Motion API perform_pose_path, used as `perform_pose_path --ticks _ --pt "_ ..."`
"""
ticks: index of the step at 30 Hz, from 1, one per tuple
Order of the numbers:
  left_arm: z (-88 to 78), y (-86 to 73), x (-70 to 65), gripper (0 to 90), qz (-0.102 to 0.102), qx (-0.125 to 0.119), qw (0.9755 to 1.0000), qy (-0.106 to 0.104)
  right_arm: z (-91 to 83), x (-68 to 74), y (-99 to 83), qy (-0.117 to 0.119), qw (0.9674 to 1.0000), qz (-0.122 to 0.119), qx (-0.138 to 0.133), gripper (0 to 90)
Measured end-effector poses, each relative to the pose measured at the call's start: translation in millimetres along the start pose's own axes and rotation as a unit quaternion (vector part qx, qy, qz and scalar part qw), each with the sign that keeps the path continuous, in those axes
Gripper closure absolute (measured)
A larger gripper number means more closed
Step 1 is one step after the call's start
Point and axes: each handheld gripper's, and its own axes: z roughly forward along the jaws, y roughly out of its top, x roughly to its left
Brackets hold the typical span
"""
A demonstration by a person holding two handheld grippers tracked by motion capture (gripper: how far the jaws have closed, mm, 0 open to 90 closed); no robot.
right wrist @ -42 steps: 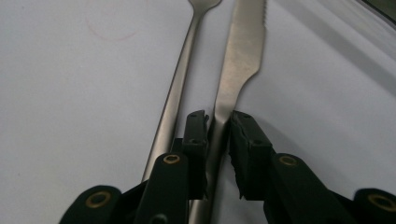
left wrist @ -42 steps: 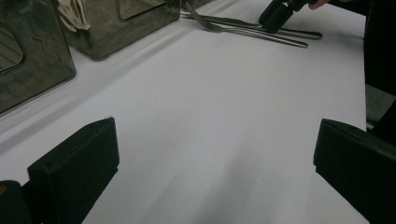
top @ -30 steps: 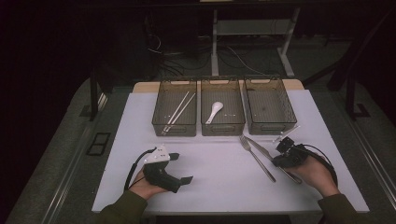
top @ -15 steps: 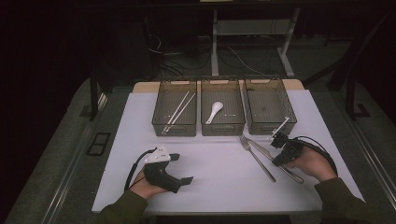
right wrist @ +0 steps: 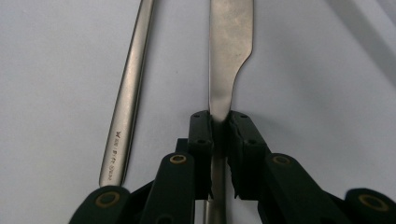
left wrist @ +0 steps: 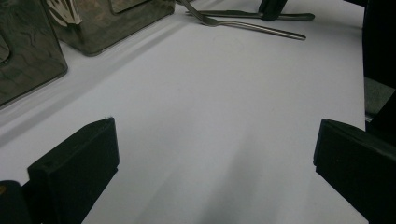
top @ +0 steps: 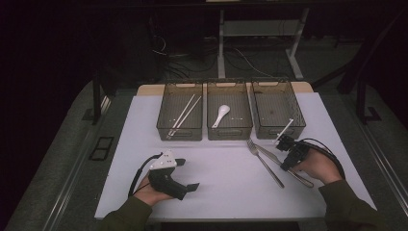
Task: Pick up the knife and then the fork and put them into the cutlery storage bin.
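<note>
A steel knife (top: 302, 180) and a fork (top: 265, 164) lie side by side on the white mat at the right. My right gripper (top: 283, 143) points away from me and is shut on the knife. In the right gripper view the jaws (right wrist: 219, 119) pinch the knife (right wrist: 229, 46) where blade meets handle, with the fork handle (right wrist: 130, 84) just to its left. These jaws have just been closing tighter with the knife between them. My left gripper (top: 190, 174) rests at the near left, open and holding nothing (left wrist: 215, 154). The left gripper view catches the fork (left wrist: 252, 27) far ahead.
Three clear bins stand in a row at the back of the mat. The left bin (top: 163, 110) holds chopsticks (top: 184, 115), the middle bin (top: 230, 131) a white spoon (top: 221, 115), and the right bin (top: 260, 106) sits just beyond my right gripper. A pale streak crosses its front wall.
My right hand has shifted a little left and away, toward the right bin, with the jaws staying on the knife. The left hand has not moved.
</note>
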Motion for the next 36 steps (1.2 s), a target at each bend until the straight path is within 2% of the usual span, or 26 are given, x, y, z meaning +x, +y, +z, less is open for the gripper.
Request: perform_pose_path --ticks 5,12,16,20,24,29,36 --pt "1.9 0.0 -1.3 0.0 0.003 0.004 1.0000 0.003 -0.7 -0.2 -5.9 0.001 0.9998 0.004 -0.021 79.8" --pt "0.7 -0.4 1.0 0.0 -0.005 0.001 1.0000 0.005 -4.5 -5.3 -13.9 0.016 0.9987 0.012 -0.047 79.8" --pt "0.4 -0.3 1.1 0.0 -0.007 -0.002 0.9999 0.007 -10.2 -7.2 -20.6 0.020 0.9973 0.014 -0.069 79.8" --pt "-0.1 0.0 1.6 0.0 -0.008 -0.004 0.9999 0.008 -18.3 -11.7 -28.6 0.029 0.9945 0.022 -0.098 79.9" --pt "-0.4 0.1 1.8 0.0 -0.008 -0.004 0.9999 0.009 -27.3 -16.8 -36.3 0.041 0.9899 0.020 -0.134 80.0" --pt "-0.6 0.4 1.2 0.0 -0.007 -0.002 0.9999 0.008 -36.1 -23.7 -43.2 0.053 0.9824 0.032 -0.177 80.1" --pt "-0.9 0.6 1.5 0.0 -0.006 -0.004 0.9999 0.007 -46.2 -32.2 -50.7 0.071 0.9649 0.048 -0.248 80.1"
